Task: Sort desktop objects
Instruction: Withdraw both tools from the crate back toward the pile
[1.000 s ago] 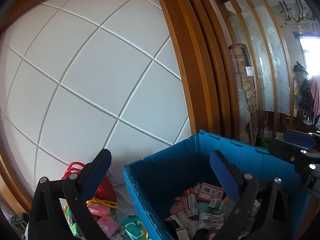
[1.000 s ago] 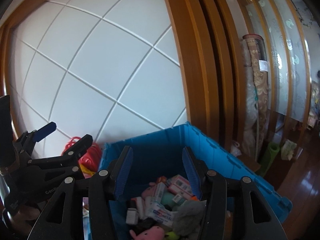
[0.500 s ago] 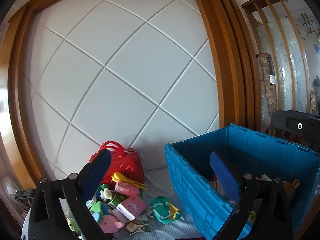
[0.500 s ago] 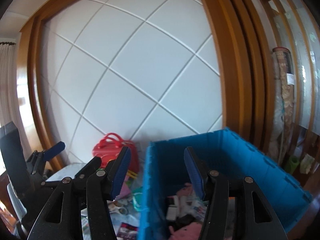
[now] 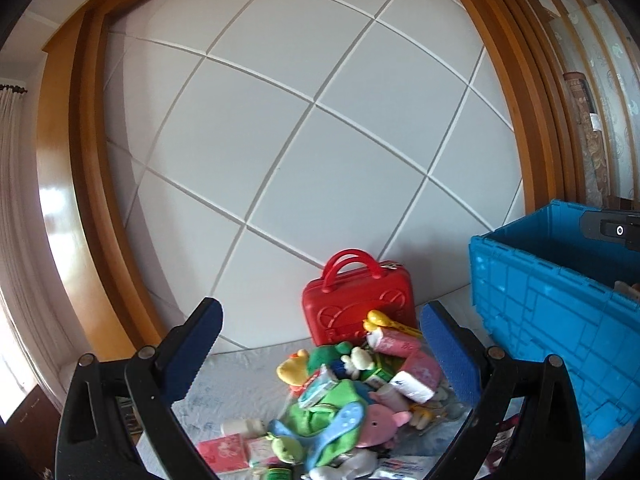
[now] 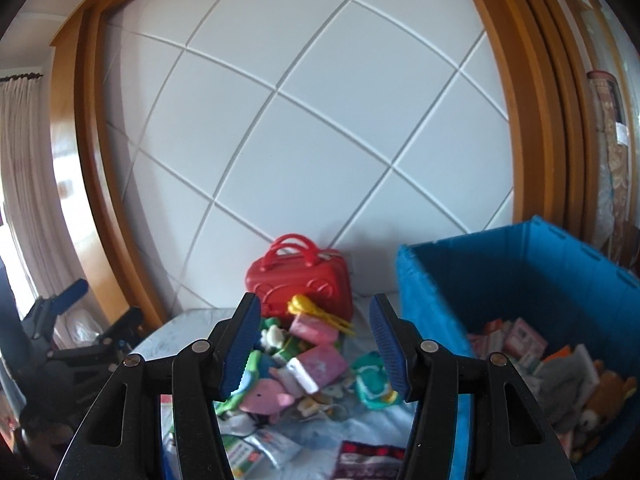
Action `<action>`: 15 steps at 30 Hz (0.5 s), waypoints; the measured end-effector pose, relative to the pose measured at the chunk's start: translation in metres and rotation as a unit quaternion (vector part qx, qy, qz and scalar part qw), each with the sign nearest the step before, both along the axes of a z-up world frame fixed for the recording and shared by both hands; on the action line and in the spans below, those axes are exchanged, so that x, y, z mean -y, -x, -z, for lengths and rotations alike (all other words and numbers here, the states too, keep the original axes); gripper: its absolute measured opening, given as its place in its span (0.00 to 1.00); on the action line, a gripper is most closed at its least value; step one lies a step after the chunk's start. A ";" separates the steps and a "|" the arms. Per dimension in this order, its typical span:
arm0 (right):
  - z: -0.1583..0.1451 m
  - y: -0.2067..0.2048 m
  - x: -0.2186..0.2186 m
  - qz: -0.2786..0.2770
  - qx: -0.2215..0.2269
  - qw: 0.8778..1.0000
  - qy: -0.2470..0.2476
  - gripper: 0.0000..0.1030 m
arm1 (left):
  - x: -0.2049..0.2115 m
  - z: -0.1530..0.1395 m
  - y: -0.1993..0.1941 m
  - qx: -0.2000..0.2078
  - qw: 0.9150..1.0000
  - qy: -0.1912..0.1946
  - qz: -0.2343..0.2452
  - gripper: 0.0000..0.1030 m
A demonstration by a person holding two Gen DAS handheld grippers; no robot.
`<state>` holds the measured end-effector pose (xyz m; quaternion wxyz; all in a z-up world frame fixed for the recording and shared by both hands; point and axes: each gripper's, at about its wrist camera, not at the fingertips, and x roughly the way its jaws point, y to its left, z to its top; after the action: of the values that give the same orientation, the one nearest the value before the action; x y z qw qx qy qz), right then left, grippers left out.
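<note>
With both the left gripper and right gripper gaping and empty over the pile left of the bin, I feared snagging several tangled toys at once and spilling some.

This is a lived-in home. Ahead of the hand-held gripper stands a white wall panel crossed by diagonal grooves and framed in polished wood trim. Below it, a counter under a pale cloth carries a heap of soft toys and a red toy case. To the right sit a blue storage crate and a patterned rolled rug; far left hangs a curtain.
</note>
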<state>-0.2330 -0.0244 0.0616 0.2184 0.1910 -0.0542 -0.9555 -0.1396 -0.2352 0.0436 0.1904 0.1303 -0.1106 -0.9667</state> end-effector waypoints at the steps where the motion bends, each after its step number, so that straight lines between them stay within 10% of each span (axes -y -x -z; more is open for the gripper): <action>1: 0.004 0.001 0.012 0.000 0.005 1.000 -0.003 0.55 | 0.012 0.002 -0.001 0.000 1.000 0.001 -0.004 0.98; 15: 0.085 0.067 0.090 -0.033 0.093 0.995 -0.032 0.59 | 0.079 0.106 0.025 0.055 0.997 -0.053 -0.028 0.98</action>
<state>-0.3001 -0.1144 -0.0238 0.2373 0.2879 -0.0376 -0.9271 -0.1643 -0.3142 -0.0629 0.2039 0.1964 -0.0655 -0.9568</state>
